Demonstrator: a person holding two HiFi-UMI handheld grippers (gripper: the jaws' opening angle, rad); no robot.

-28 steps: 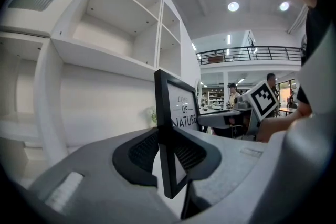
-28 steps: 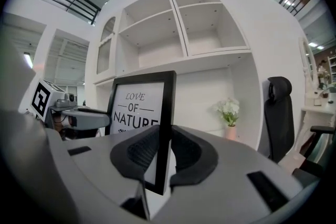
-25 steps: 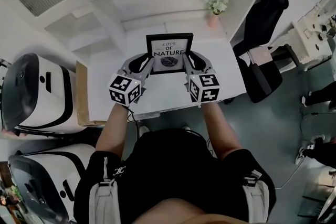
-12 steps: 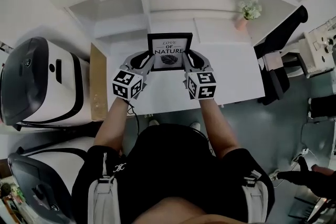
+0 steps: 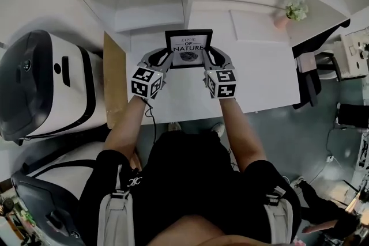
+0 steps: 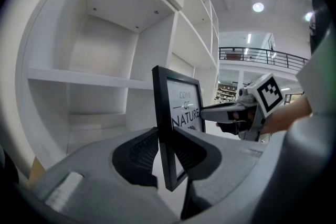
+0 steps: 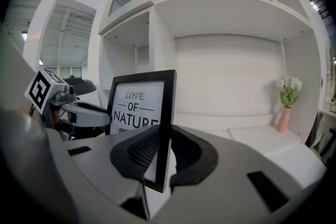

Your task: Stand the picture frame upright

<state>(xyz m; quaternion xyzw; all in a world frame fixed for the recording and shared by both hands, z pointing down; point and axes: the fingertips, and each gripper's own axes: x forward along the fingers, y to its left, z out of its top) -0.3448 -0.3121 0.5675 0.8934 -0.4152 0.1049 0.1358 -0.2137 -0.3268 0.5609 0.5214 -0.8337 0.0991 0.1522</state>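
Before white shelves (image 7: 226, 8) — white desk (image 5: 259, 83), upright picture frame (image 5: 188, 49).

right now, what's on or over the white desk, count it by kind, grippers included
picture frame: 1
vase of flowers: 1
grippers: 2, the left gripper and the right gripper
total: 4

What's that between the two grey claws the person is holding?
Head view: a black rectangular picture frame with a white print, side edges clamped by the left gripper and right gripper.

Picture frame (image 7: 137, 107) bottom partly hidden (by fingers (image 7: 131, 157)).
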